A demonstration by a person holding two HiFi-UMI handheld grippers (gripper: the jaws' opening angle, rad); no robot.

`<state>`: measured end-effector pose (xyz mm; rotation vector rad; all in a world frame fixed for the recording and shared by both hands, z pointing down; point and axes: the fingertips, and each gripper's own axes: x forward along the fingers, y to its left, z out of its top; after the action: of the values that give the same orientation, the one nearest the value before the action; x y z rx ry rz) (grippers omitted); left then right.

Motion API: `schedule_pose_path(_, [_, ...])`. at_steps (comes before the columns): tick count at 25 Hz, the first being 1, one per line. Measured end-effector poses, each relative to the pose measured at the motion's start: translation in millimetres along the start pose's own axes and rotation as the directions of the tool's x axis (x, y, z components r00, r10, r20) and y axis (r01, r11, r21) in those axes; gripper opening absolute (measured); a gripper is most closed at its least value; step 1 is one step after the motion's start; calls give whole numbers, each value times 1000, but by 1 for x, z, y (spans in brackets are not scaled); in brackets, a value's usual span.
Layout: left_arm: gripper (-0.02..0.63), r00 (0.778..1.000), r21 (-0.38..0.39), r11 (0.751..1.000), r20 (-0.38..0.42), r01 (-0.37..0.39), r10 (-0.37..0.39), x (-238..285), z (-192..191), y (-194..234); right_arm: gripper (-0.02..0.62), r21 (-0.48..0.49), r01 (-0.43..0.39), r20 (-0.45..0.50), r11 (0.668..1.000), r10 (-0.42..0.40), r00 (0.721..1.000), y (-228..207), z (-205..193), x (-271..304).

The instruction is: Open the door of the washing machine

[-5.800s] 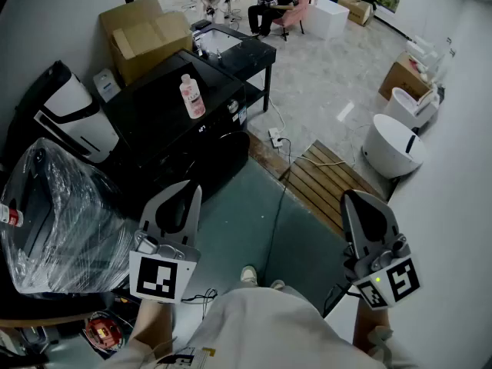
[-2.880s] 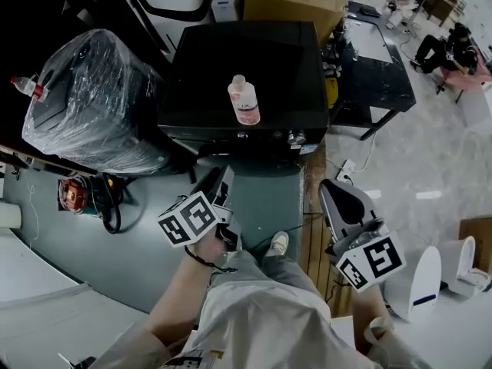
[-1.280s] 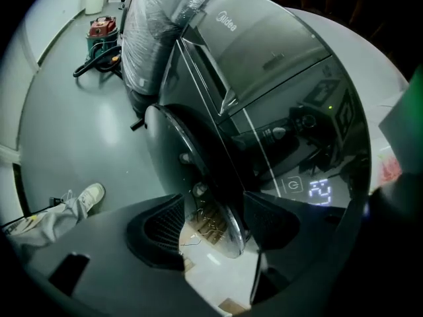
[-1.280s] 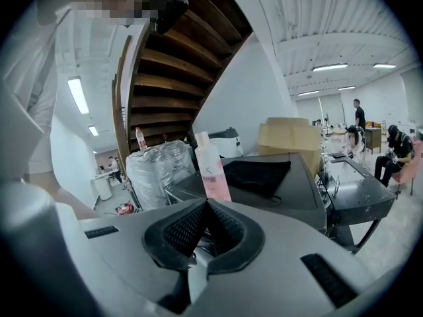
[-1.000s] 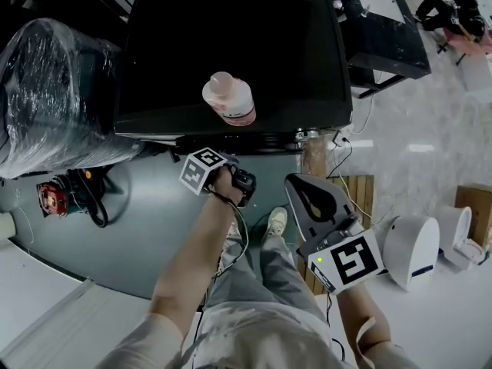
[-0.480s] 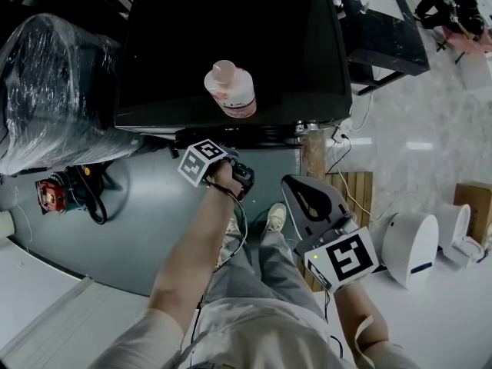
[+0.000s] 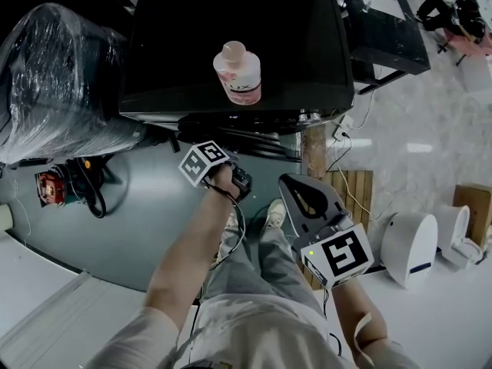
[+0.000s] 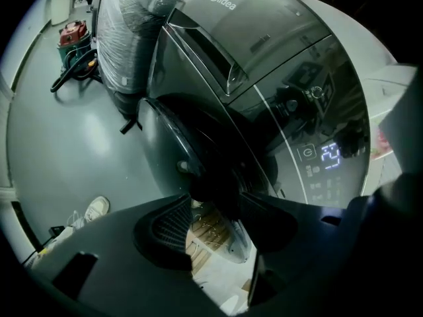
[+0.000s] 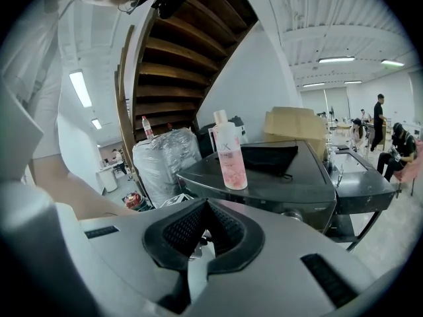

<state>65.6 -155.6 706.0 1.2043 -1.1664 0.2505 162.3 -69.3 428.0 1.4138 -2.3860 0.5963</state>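
Observation:
The black washing machine fills the top of the head view, with a pink bottle standing on its lid. My left gripper reaches in at its front. In the left gripper view the round door fills the middle, and my left gripper has just been closing, with the door's dark handle edge between its pads. The door's edge seems to stand slightly off the front. My right gripper hangs shut and empty above the person's legs, pointing at the machine.
A plastic-wrapped appliance stands left of the machine. A red tool with cables lies on the floor below it. Wooden slats, a white bin and a black table are on the right. The person's shoe is by the door.
My left gripper came from above the floor to the machine's front. Over the last half second it drew back slightly, and the dark door edge under the lid shows further out.

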Motion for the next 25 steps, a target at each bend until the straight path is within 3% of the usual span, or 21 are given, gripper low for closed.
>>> schedule_pose_path(12, [236, 990, 162, 984, -130, 70, -50, -38, -29, 48, 23, -26, -56, -26, 998, 56, 998, 40, -8, 1])
schedule_pose_path(25, [215, 963, 316, 938, -265, 139, -54, -84, -36, 111, 23, -68, -124, -54, 990, 120, 991, 83, -10, 21])
